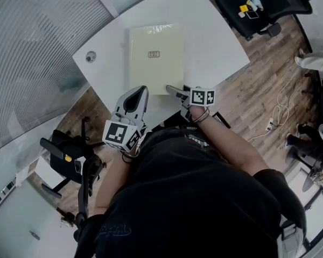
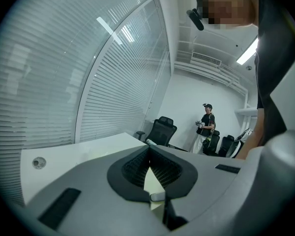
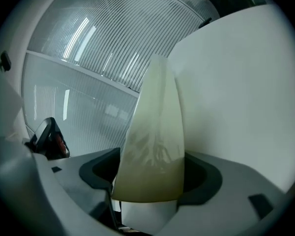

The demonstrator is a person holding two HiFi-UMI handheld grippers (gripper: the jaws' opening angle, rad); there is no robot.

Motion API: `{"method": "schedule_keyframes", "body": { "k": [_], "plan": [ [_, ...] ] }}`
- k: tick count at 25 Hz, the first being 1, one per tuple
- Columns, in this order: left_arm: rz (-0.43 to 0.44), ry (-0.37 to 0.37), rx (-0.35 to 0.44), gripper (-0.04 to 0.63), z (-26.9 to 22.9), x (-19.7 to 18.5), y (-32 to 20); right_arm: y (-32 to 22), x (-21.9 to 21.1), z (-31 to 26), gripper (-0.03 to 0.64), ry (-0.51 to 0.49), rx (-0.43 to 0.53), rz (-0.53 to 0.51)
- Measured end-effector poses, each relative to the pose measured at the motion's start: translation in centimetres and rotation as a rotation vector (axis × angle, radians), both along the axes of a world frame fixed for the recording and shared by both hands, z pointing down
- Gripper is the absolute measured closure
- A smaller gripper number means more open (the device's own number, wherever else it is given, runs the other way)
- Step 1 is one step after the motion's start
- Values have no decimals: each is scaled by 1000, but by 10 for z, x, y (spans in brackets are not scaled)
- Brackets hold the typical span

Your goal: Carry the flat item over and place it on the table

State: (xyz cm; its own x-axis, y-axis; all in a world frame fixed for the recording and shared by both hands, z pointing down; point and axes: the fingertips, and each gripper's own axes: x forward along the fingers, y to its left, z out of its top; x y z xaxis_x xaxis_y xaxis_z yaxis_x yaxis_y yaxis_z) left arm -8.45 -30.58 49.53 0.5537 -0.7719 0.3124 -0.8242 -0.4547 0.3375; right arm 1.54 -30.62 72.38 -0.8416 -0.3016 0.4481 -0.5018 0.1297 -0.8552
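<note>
Item: a pale yellow flat rectangular folder (image 1: 155,63) lies flat on the white bench (image 1: 215,47), close to the bench's near edge, with a small label on its upper face.
Right side: the right tongs (image 3: 150,181) are spread wide around the folder's near-right corner; the pads do not press on it.
Left side: the left tongs (image 2: 148,150) are pressed together at the tips, pinching nothing, just beside the folder's near-left corner.
Surroundings: a black office chair (image 1: 269,4) stands at the far right.

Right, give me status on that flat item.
Pale yellow flat folder lying on white table. Left hand-held gripper shut at its near edge. Right hand-held gripper open, folder corner between jaws. Nothing blocking.
</note>
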Motion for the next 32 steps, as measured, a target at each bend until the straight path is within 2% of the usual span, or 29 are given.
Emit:
{"method": "schedule_keyframes", "body": {
  "k": [5, 10, 19, 27, 28, 30, 32],
  "plan": [
    [10, -1, -5, 581, 0, 2, 5, -6, 8, 9, 254, 116, 62, -8],
    [22, -13, 1, 581, -5, 5, 13, -9, 25, 25, 245, 317, 128, -33],
    [24, -25, 12, 581, -11, 2, 28, -10, 25, 18, 247, 363, 171, -32],
    [17, -31, 44, 581, -23, -10, 42, -21, 22, -39, 252, 472, 449, -27],
    [22, -34, 56, 581, -27, -11, 44, -20, 18, -53, 264, 477, 494, -28],
    [36, -41, 82, 581, -34, -13, 50, -17, 9, -83, 375, 473, 588, -29],
    [44, -44, 105, 581, -41, -15, 54, -13, 0, -114, 406, 453, 665, -23]
  ]
}}
